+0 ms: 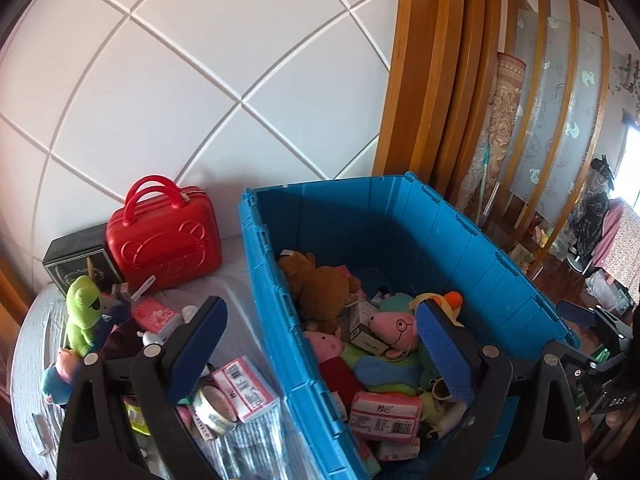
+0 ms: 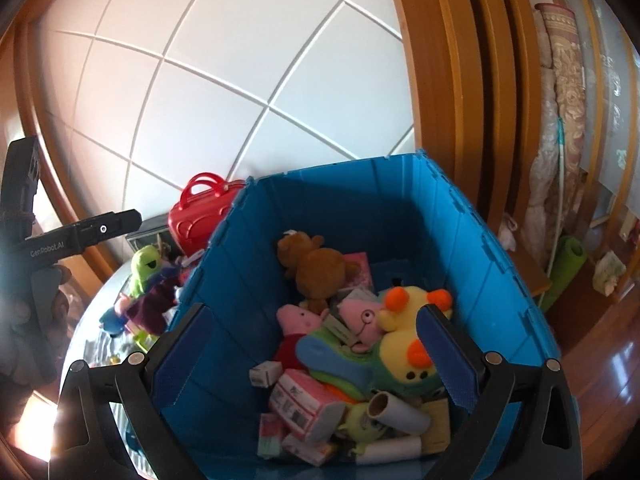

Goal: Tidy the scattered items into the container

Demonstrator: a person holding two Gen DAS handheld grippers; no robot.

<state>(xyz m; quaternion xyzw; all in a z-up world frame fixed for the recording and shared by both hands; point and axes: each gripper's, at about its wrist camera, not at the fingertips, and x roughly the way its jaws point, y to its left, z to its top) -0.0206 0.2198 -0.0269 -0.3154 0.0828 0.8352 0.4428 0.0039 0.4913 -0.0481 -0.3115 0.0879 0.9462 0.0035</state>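
Both your grippers gape, nothing gripped.
Your right gripper spans toys inside the blue bin; your left gripper straddles its wall, loose pink packets under the left finger.

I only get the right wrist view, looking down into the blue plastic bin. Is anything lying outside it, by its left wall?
Observer: Yes. A pink-and-white cardboard box lies on the white-covered table beside the blue plastic bin.
Visitor: Anything next to it?
Observer: A roll of printed tape, just left of that box.
Visitor: Are the left tongs carrying something?
Observer: No. The left tongs are open and empty, one finger on each side of the bin's wall.
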